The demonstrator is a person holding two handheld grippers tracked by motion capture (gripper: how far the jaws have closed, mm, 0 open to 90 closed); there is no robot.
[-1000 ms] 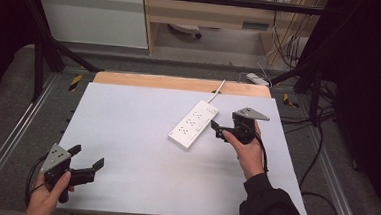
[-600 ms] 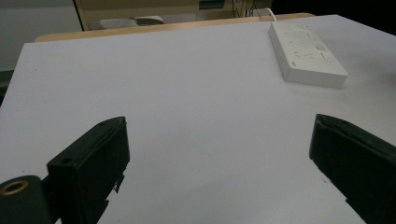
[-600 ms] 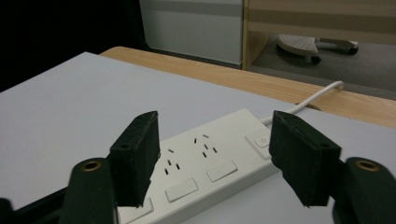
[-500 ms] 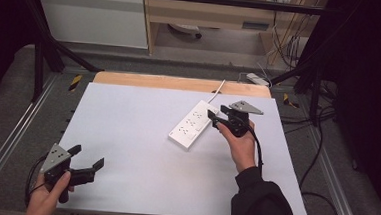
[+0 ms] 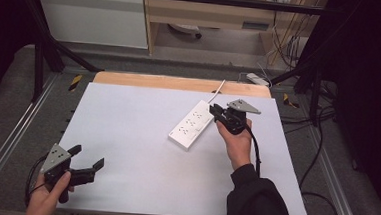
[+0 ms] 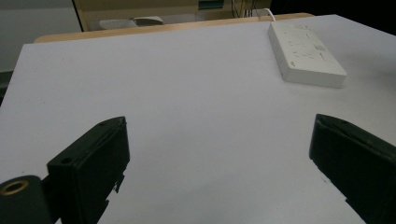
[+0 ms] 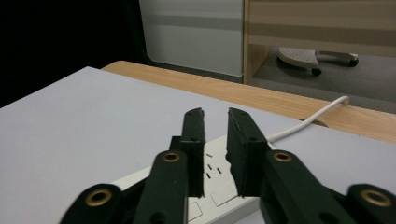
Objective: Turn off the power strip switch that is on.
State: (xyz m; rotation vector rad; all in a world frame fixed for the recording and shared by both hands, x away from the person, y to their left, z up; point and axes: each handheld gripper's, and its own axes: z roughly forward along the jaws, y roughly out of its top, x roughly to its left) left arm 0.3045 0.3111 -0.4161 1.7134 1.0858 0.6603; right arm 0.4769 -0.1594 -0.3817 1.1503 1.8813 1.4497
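A white power strip (image 5: pixel 191 125) lies slanted on the white table (image 5: pixel 127 133), right of centre, and its white cable (image 5: pixel 217 89) runs off the far edge. My right gripper (image 5: pixel 214 110) hovers at the strip's far end. In the right gripper view its jaws (image 7: pixel 215 114) have just been closing and now stand almost together, a narrow gap left and nothing between them, with the strip (image 7: pixel 135 179) just below. My left gripper (image 5: pixel 88 156) rests near the front left corner, wide open (image 6: pixel 219 126) and empty, and it points across the table toward the strip (image 6: pixel 306 51).
A bare wooden strip (image 5: pixel 180 83) borders the table's far edge. Beyond it on the floor are a white adapter (image 5: pixel 257 79), cables and a chair base (image 7: pixel 303 56). Metal frame rails (image 5: pixel 11 136) run along both sides.
The right gripper has shifted a little to the left and forward over the strip's far end, and its jaws have gone from wide apart to almost together. The left gripper has stayed put.
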